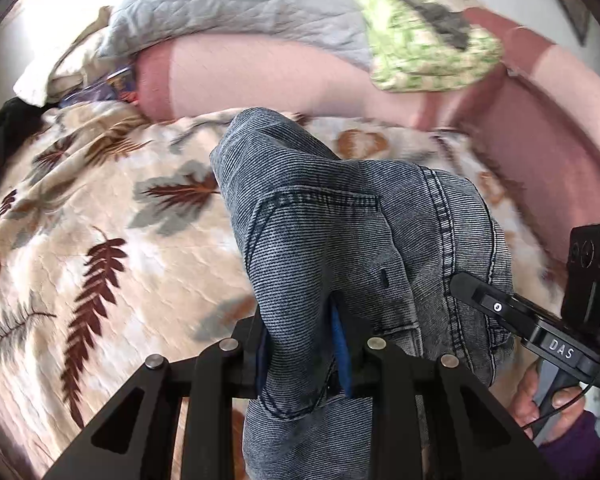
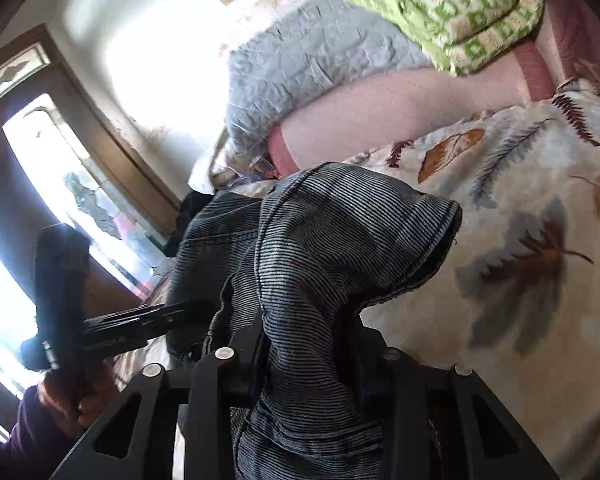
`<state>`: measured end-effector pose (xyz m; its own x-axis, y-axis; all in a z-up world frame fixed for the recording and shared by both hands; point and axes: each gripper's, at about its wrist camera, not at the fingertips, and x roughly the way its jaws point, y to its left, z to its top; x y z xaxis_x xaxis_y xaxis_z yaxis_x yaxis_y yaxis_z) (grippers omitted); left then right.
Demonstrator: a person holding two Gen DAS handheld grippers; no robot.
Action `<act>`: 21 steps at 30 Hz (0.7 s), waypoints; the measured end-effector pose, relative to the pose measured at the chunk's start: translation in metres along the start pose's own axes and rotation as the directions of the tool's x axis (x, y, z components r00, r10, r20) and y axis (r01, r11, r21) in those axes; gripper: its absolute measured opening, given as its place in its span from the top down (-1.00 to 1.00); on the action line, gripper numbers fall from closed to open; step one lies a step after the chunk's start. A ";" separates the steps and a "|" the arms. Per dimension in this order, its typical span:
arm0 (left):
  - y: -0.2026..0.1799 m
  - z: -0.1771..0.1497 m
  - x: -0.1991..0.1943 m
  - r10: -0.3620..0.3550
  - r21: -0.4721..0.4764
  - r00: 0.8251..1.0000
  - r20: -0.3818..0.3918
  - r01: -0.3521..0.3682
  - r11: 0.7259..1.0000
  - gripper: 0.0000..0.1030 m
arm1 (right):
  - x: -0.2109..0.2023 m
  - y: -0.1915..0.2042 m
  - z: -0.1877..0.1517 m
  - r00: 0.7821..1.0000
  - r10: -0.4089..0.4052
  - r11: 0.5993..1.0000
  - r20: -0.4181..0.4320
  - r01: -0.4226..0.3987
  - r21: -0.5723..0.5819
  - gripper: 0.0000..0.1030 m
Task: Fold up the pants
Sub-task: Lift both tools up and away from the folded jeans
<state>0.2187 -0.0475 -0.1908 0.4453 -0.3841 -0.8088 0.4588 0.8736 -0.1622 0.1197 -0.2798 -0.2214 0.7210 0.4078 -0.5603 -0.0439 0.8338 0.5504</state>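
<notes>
Grey-blue corduroy pants [image 1: 320, 216] are lifted off the bed, bunched and draped over both grippers. My left gripper [image 1: 302, 344] is shut on a fold of the pants, with the cloth pinched between its blue pads [image 1: 340, 344]. The right gripper [image 1: 488, 300] shows at the right of the left wrist view, its tip buried in the pants near a stitched seam. In the right wrist view the pants [image 2: 324, 240] hang over my right gripper [image 2: 308, 360], which is shut on a thick fold. The left gripper [image 2: 140, 324] reaches into the cloth from the left there, held by a hand [image 2: 68, 400].
A cream bedspread [image 1: 100, 240] with brown and grey leaf print covers the bed. A pink bolster [image 1: 260, 76], a grey quilt [image 1: 220, 4] and a green patterned blanket [image 1: 420, 44] lie at the far side. A bright window with a wooden frame [image 2: 112, 160] is at the left.
</notes>
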 end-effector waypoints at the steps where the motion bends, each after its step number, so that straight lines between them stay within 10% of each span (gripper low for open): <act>1: 0.009 0.001 0.019 0.036 -0.024 0.999 -0.038 -0.037 0.999 0.45 | 0.016 -0.006 0.004 0.999 -0.021 1.000 -0.031 0.021 0.011 0.29; 5: 0.037 -0.020 0.070 0.146 -0.085 0.973 -0.176 -0.163 0.983 0.22 | 0.089 -0.042 -0.002 0.940 -0.245 0.966 -0.237 0.257 0.020 -0.25; 8: 0.034 -0.028 0.066 0.178 -0.070 0.974 -0.142 -0.190 0.979 0.21 | 0.079 -0.039 0.007 0.939 -0.256 0.961 -0.232 0.274 0.048 -0.35; 14: 0.008 -0.027 0.035 0.254 -0.003 0.965 -0.059 -0.255 0.967 0.22 | 0.004 -0.012 0.031 0.966 -0.248 0.967 0.068 0.251 -0.034 -0.35; 18: -0.010 -0.029 0.038 0.236 0.037 0.971 -0.050 -0.234 0.972 0.21 | 0.016 -0.014 0.030 0.999 -0.034 0.999 0.014 0.034 0.016 0.39; 21: -0.010 -0.042 0.062 0.211 0.042 0.961 -0.177 -0.207 0.978 0.18 | 0.063 -0.029 0.012 0.981 -0.075 0.993 -0.181 0.090 0.075 0.48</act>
<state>0.2092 -0.0678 -0.2628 0.3886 -0.1321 -0.9119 0.3884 0.9209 0.0321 0.1745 -0.2828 -0.2651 0.5854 0.4045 -0.7026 0.0727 0.8369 0.5424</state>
